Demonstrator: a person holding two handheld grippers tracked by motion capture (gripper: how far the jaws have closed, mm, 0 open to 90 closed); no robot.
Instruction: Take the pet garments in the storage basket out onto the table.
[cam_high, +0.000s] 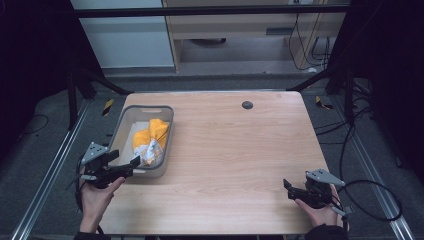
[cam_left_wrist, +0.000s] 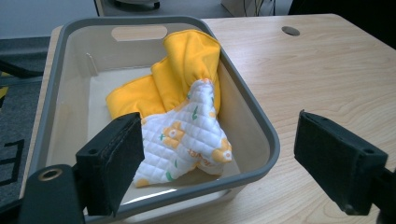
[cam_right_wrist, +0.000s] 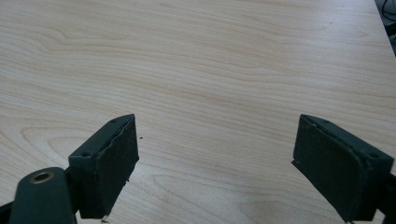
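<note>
A grey plastic bin (cam_high: 123, 123) (cam_left_wrist: 261, 126) stands at the table's left side. Inside it lies a bundled cloth (cam_high: 150, 138) (cam_left_wrist: 184, 107), yellow at the far end and white quilted with orange and green print at the near end. My left gripper (cam_high: 123, 161) (cam_left_wrist: 218, 163) hovers at the bin's near rim, open, its jaws wide apart with nothing between them. My right gripper (cam_high: 288, 189) (cam_right_wrist: 215, 163) rests low over bare wood near the table's front right corner, open and holding nothing.
The light wooden table (cam_high: 235, 155) has a round cable hole (cam_high: 247, 105) (cam_left_wrist: 290, 31) near its far edge. Dark floor with cables (cam_high: 370, 200) and metal frame rails surrounds the table. A pale cabinet stands beyond the far edge.
</note>
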